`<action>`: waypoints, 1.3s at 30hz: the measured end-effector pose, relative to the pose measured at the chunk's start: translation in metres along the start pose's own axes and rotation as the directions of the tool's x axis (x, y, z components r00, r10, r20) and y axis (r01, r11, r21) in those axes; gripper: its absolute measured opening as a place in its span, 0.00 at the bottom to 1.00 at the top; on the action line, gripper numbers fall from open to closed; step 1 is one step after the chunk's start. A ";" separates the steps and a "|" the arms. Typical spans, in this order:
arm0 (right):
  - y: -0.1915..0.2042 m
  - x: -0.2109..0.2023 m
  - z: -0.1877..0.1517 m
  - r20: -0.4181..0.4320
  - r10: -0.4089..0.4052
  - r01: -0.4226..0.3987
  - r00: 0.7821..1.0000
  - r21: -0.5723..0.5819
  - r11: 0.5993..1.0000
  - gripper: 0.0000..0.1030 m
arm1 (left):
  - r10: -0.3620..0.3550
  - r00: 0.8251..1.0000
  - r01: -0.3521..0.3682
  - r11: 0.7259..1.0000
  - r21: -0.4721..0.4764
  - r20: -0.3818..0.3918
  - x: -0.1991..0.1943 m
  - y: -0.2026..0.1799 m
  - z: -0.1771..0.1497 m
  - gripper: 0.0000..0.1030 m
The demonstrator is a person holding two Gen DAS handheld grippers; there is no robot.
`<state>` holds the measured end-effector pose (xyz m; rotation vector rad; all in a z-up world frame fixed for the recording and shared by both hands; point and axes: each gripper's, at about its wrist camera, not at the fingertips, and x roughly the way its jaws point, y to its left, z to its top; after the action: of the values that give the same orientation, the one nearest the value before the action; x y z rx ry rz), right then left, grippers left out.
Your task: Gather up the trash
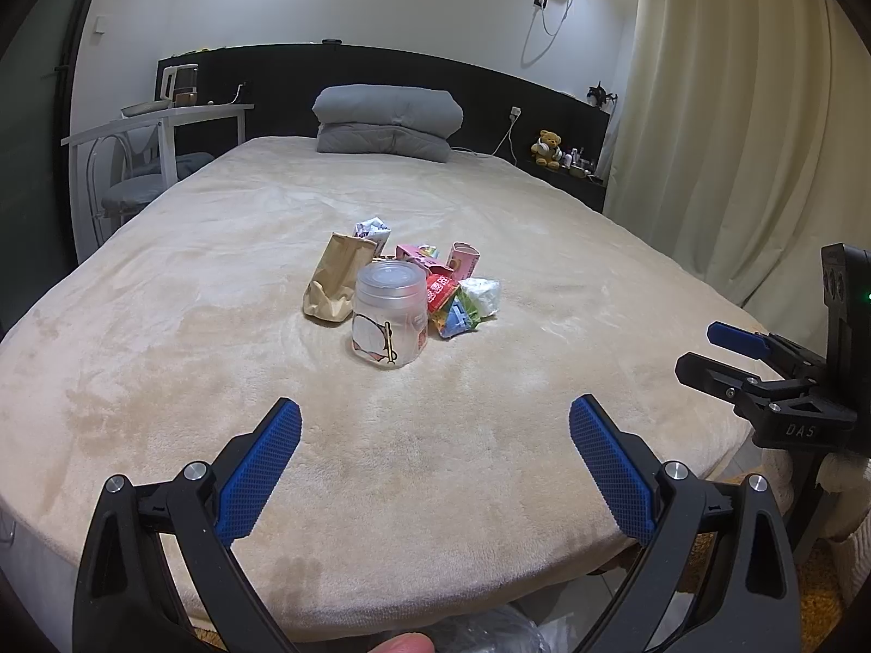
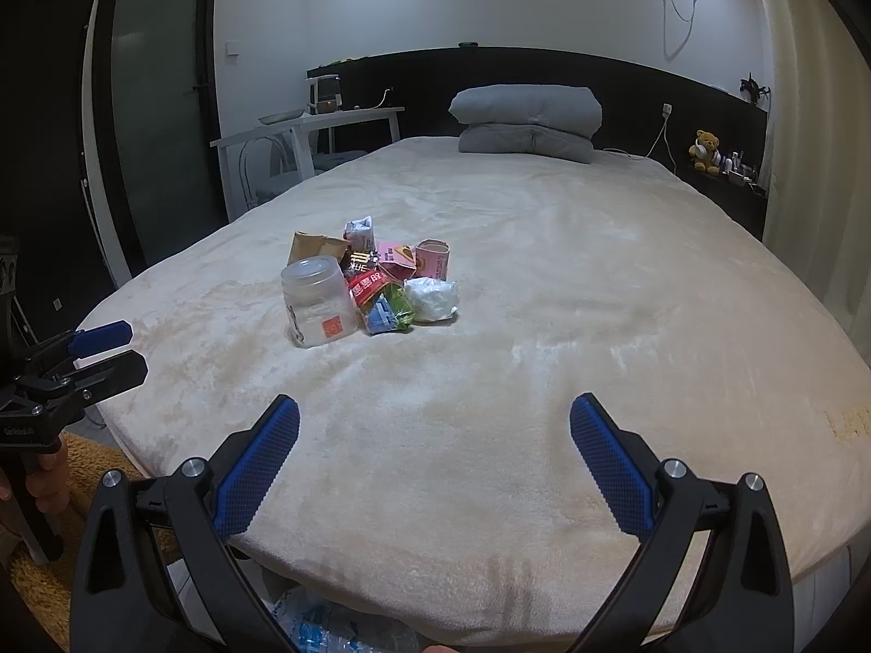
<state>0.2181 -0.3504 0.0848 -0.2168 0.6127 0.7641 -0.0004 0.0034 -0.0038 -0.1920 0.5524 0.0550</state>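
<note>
left gripper (image 1: 435, 424): jaws spread wide, nothing pinched, held low over the near edge of the bed (image 1: 190, 299)
paper bag (image 1: 337, 283): brown, crumpled, stood at the left of the trash pile, touching the jar
plastic jar (image 1: 389, 321): frosted, lid on, upright, cartoon sticker seen on the front, nearest piece of the pile
wrappers (image 1: 449, 299): red, blue and green ones bunched just right of the jar, pink cartons (image 1: 462, 261) behind them
white wad (image 1: 482, 294): crumpled, found at the right end of the pile
pile location: middle of the bed, well apart from both grippers
right gripper (image 2: 435, 424): jaws spread too, nothing held, also low at the near edge
background: grey folded duvet (image 1: 389, 119) at the headboard, white table (image 1: 163, 119) left, teddy bear (image 1: 547, 147) right
</note>
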 end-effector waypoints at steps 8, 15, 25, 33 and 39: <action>0.001 0.001 0.000 -0.005 -0.001 0.001 1.000 -0.003 1.000 0.96 | -0.001 1.000 0.001 1.000 0.001 -0.001 0.000 0.000 0.000 0.94; 0.001 0.003 -0.002 -0.011 0.003 -0.003 1.000 -0.001 1.000 0.96 | -0.002 1.000 0.002 1.000 -0.002 -0.001 0.000 -0.001 -0.001 0.94; 0.000 0.009 -0.001 -0.033 0.005 -0.006 0.999 -0.007 1.000 0.96 | -0.002 1.000 0.002 1.000 -0.008 -0.005 0.002 -0.002 -0.001 0.94; 0.000 0.018 0.003 -0.051 0.003 -0.004 0.999 -0.013 1.000 0.96 | -0.007 1.000 0.007 1.000 -0.008 -0.011 0.002 0.000 0.002 0.94; -0.004 0.031 0.017 -0.056 0.020 -0.021 0.998 -0.021 1.000 0.96 | 0.009 1.000 -0.008 1.000 0.024 -0.022 0.013 0.001 0.013 0.94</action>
<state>0.2456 -0.3279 0.0799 -0.2524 0.6605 0.7863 0.0172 0.0069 -0.0003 -0.1676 0.5754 0.0546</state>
